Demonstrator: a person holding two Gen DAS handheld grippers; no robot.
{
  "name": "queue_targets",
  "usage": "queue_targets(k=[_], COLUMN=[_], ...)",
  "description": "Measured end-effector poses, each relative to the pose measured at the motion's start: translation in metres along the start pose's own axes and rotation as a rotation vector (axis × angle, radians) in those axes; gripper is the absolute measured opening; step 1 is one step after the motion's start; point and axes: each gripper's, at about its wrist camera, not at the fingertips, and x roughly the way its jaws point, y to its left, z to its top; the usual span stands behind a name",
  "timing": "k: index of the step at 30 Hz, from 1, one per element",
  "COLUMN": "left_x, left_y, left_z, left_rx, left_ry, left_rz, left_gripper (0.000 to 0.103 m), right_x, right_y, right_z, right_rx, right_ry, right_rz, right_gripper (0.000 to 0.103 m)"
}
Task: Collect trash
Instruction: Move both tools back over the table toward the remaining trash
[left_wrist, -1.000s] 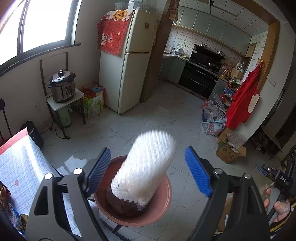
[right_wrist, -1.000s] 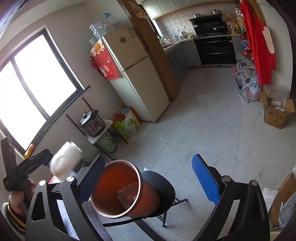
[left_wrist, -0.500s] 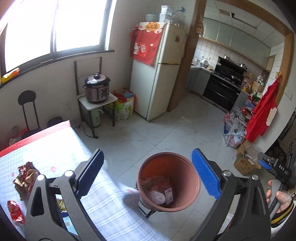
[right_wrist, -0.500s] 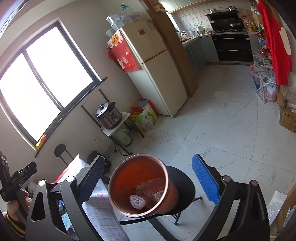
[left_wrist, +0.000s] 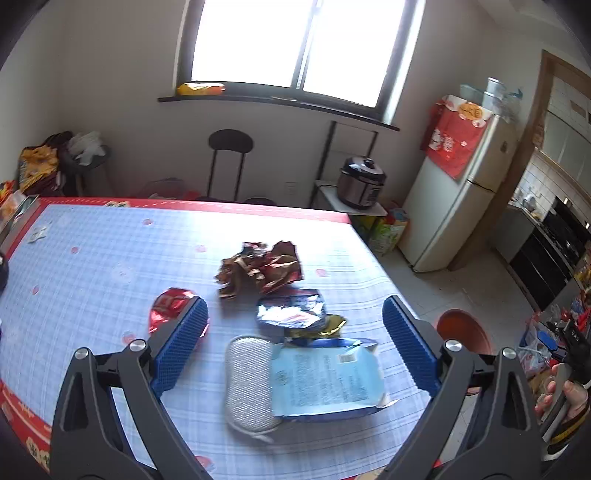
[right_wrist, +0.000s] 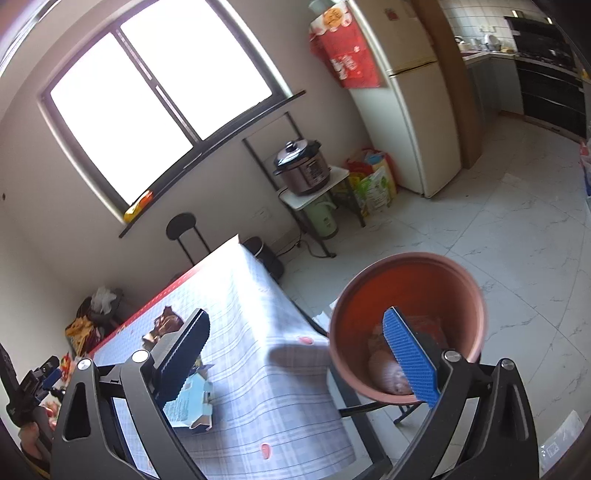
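My left gripper (left_wrist: 295, 347) is open and empty above the checked tablecloth (left_wrist: 92, 266). Below it lie a light blue packet (left_wrist: 325, 380), a grey mesh pad (left_wrist: 247, 384), a silver foil wrapper (left_wrist: 291, 314), a yellow wrapper (left_wrist: 325, 326), a crumpled brown-red wrapper (left_wrist: 258, 267) and a red foil wrapper (left_wrist: 168, 306). The orange bin (left_wrist: 463, 330) stands past the table's right edge. My right gripper (right_wrist: 295, 354) is open and empty beside the orange bin (right_wrist: 406, 291), which holds trash. The blue packet (right_wrist: 190, 400) and the brown wrapper (right_wrist: 162, 325) show on the table there.
A black stool (left_wrist: 229, 147) and a rice cooker (left_wrist: 362, 181) on a small stand are by the wall under the window. A fridge (left_wrist: 458, 192) stands at the right. The bin sits on a black stool over the tiled floor (right_wrist: 517, 229).
The white foam sleeve left my left gripper and dropped into the bin. My left gripper then swung left from the bin to over the table. My right gripper turned slightly left.
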Motion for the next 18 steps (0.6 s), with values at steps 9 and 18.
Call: queue_targets(k=[9,18], left_x=[-0.03,-0.005], left_y=[0.124,0.171], left_z=[-0.056,-0.081], left_rx=[-0.219,-0.263], left_ry=[0.037,0.115], left_rz=[0.117,0.121], left_gripper=[0.094,0.094], right_x=[0.069,0.113], right_y=[0.11,0.139], right_z=[-0.065,-0.139], right_rx=[-0.141,-0.023], right_ry=[0.248,0.45], right_rz=[0.125,0.113], right_gripper=[0.094,0.094])
